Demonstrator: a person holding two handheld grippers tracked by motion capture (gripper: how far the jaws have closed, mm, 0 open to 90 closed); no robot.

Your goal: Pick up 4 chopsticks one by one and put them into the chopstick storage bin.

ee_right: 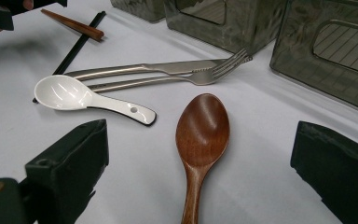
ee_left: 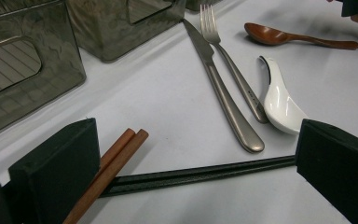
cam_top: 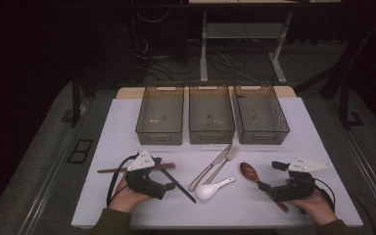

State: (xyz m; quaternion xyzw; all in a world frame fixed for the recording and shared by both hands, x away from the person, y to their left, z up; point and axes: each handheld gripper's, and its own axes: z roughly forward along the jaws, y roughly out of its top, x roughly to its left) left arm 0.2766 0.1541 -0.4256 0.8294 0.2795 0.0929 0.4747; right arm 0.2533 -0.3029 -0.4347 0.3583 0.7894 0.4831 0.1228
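**Both claws spread over the cutlery**

Nearest the camera in the high view, two hands come in from the bottom edge, each bearing a claw; the left claw [cam_top: 169, 177] sits at lower left of the white worktop [cam_top: 127, 122], the right claw [cam_top: 269, 177] at lower right; both stand spread, pinching nothing.

In the left gripper view the black jaws rise wide apart from the bottom corners; between them lie the brown chopsticks [ee_left: 114, 168], slanting up from the lower left beside the left jaw, and the black chopsticks [ee_left: 200, 173], running nearly level across the lower frame toward the right jaw; whether either jaw touches them I cannot tell.

In the right gripper view the wooden spoon [ee_right: 200, 140] lies between the spread jaws, bowl upward in the frame, handle running off the bottom edge; the pads stand clear of it on both sides.

At the centre of the high view lie the knife [cam_top: 209, 169] and fork [cam_top: 223, 164], side by side and slanted, with the white ceramic spoon [cam_top: 213, 188] just below them; three grey bins [cam_top: 212, 138] stand in a row across the upper part of the worktop.
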